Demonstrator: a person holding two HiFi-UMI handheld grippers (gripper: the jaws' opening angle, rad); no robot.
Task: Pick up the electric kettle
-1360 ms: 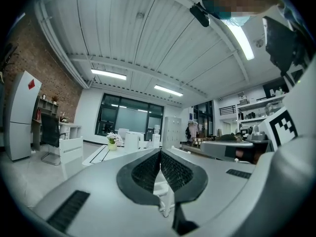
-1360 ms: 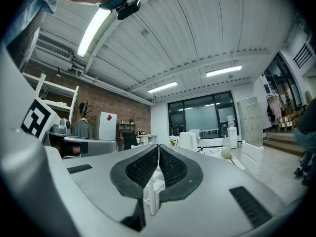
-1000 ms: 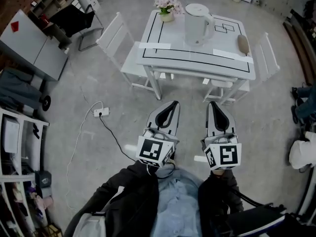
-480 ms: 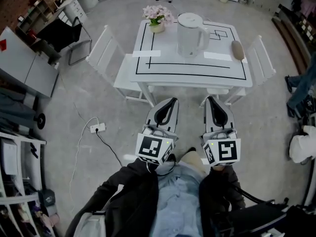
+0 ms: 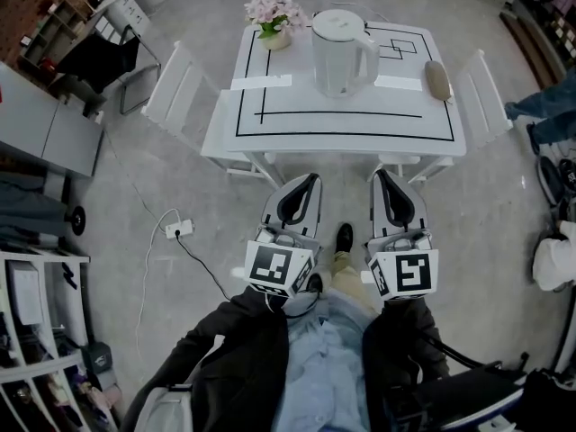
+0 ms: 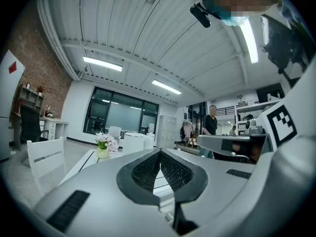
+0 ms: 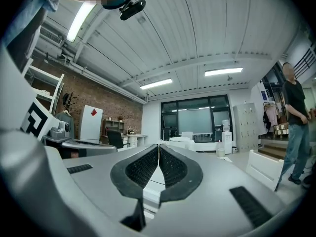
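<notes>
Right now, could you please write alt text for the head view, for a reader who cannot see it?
A white electric kettle stands on a white table beside a pot of pink flowers. Nearer the camera, the left gripper and right gripper point at the table, jaws shut and empty, short of its edge.

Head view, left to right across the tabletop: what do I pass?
First flowers, then kettle, then brown oblong thing.
</notes>
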